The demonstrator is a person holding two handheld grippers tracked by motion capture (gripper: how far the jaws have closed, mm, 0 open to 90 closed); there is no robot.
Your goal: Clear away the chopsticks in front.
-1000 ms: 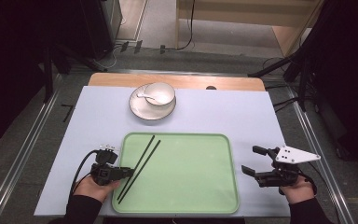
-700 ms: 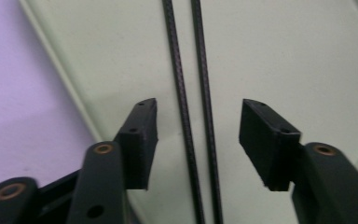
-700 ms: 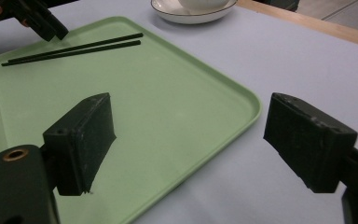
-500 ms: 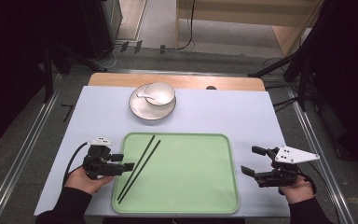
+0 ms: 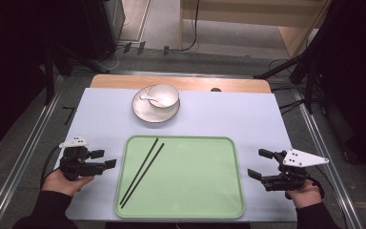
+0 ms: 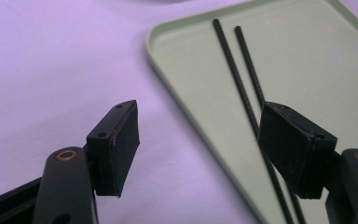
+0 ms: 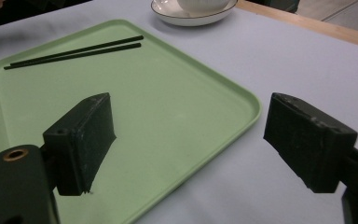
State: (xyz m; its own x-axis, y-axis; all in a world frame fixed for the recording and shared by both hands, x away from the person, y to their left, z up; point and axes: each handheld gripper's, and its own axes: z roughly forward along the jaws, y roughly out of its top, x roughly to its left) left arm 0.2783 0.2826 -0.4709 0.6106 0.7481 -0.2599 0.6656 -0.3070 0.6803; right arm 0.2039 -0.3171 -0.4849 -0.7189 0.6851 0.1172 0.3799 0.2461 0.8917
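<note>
Chopsticks (image 5: 142, 169) lying paired, diagonal, at left of green tray (image 5: 205, 210), near worktop (image 5: 228, 114) edge. Left tongs (image 5: 106, 159) released, empty, beside tray's left rim, probably staged for pickup. Right tongs (image 5: 259, 163) released, empty, off right rim.

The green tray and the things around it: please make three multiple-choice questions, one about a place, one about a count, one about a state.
1. Where do the chopsticks lie?
A. on the left part of the green tray
B. in the bowl
C. on the bare table

2. How many bowls stand on the plate?
A. none
B. one
C. two

3. How is the left gripper?
A. shut on a chopstick
B. shut on nothing
C. open

Answers: 1 A, the two black sticks rest inside the tray near its left rim. 2 B, a single white bowl with a spoon sits there. 3 C, its jaws stand apart with nothing between.
</note>
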